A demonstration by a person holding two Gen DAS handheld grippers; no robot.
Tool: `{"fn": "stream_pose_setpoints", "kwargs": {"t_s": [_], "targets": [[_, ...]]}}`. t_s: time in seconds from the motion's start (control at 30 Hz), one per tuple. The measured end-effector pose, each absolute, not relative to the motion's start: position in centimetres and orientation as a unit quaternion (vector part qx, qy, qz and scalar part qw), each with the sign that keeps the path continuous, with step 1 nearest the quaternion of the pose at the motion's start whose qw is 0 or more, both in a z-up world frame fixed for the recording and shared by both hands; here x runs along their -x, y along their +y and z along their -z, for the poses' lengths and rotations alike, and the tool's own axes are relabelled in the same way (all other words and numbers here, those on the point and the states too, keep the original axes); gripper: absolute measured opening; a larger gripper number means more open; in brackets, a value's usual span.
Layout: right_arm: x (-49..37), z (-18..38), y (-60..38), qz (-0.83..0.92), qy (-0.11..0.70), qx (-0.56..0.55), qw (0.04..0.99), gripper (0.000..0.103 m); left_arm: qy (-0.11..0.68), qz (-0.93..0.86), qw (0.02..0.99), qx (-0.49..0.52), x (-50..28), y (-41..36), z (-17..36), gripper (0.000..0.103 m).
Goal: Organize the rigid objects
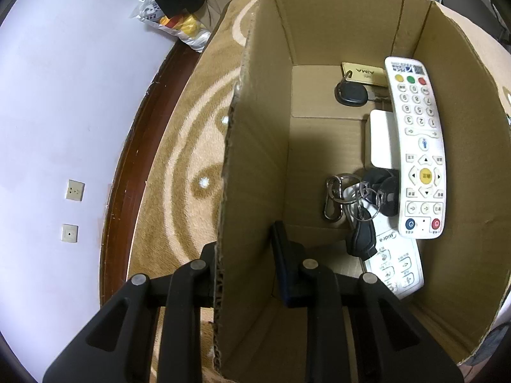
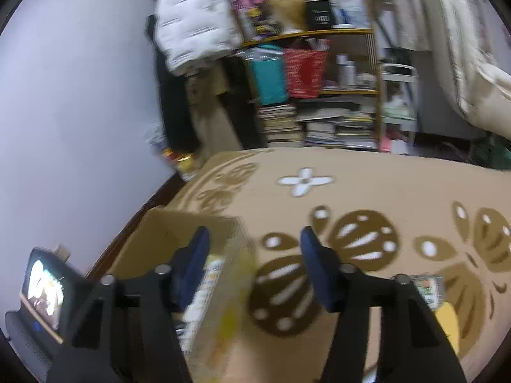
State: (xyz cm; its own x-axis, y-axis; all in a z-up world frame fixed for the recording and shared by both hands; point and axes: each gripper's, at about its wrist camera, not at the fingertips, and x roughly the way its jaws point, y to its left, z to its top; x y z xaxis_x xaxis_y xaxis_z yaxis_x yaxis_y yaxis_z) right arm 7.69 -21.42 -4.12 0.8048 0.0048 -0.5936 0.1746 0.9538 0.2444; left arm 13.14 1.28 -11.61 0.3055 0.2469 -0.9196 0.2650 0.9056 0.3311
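Note:
An open cardboard box (image 1: 335,22) stands on a patterned tan blanket. Inside lie a white remote with coloured buttons (image 1: 418,150), a second white remote (image 1: 396,261) under it, a key bunch (image 1: 357,198), a black key fob (image 1: 349,92) with a gold tag, and a flat white item (image 1: 381,138). My left gripper (image 1: 246,255) is shut on the box's left wall, one finger outside and one inside. In the blurred right wrist view my right gripper (image 2: 255,249) is open with nothing between its fingers, above the box (image 2: 166,233) corner and the blanket.
The blanket (image 2: 351,172) spreads to the right, with a small packet (image 2: 428,287) and a yellow item (image 2: 447,319) on it. A white wall (image 1: 64,95) and dark wooden edge (image 1: 140,121) run along the left. Cluttered shelves with book stacks (image 2: 319,127) stand behind.

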Motion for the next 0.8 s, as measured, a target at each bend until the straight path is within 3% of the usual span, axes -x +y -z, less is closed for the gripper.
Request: {"fn": "stream_pose_setpoints", "kwargs": {"t_s": [0.07,0.23,0.8], "targets": [[-7.8,4.5,-23.6,0.074,0.323,-0.160,0.930,0.070,0.589,0.006,0.778,-0.217,-13.2,1.2,11.6,0.023],[-7.3,5.5,-28.3,0.133,0.337,-0.180,0.914,0.091,0.589,0.008,0.778,-0.219,-13.0,1.2,11.7,0.022],[-6.1,15.1,-38.8,0.235,0.428,-0.267,0.831,0.090,0.589,0.005,0.776,-0.227,-13.1,1.2,12.0,0.023]]}}
